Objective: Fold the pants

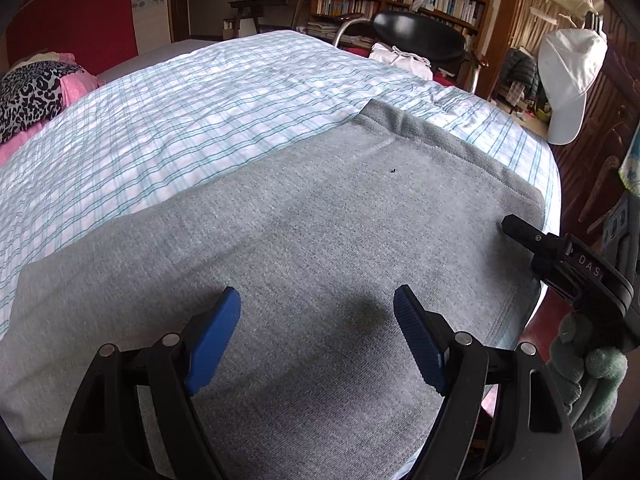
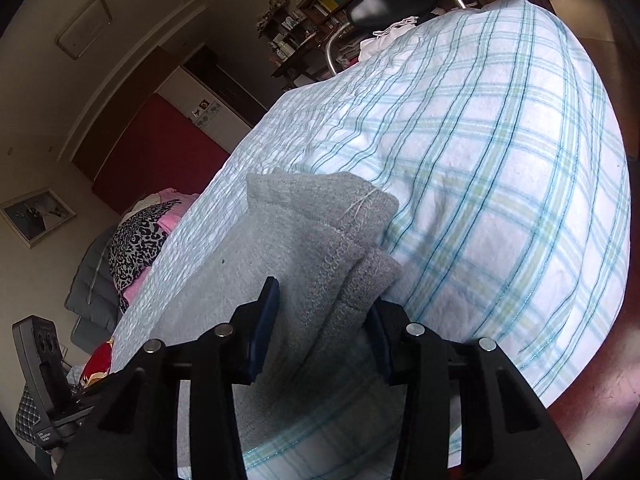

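The grey pants (image 1: 320,216) lie folded flat on the plaid bedspread (image 1: 160,120), hem end toward the far right. My left gripper (image 1: 316,304) hovers just above the grey cloth with its blue pads wide apart and nothing between them. My right gripper (image 1: 516,228) shows at the right edge of the left wrist view, at the pants' right side. In the right wrist view the right gripper (image 2: 324,312) has its jaws around the layered edge of the pants (image 2: 304,240), with the stacked hems between the pads; the jaws are not closed tight.
A leopard-print and pink bundle (image 1: 32,92) lies at the bed's far left. A black chair (image 1: 420,36) with white cloth stands behind the bed. A white cap (image 1: 568,80) hangs at right. The bed's edge (image 2: 560,380) drops to a dark red floor on the right.
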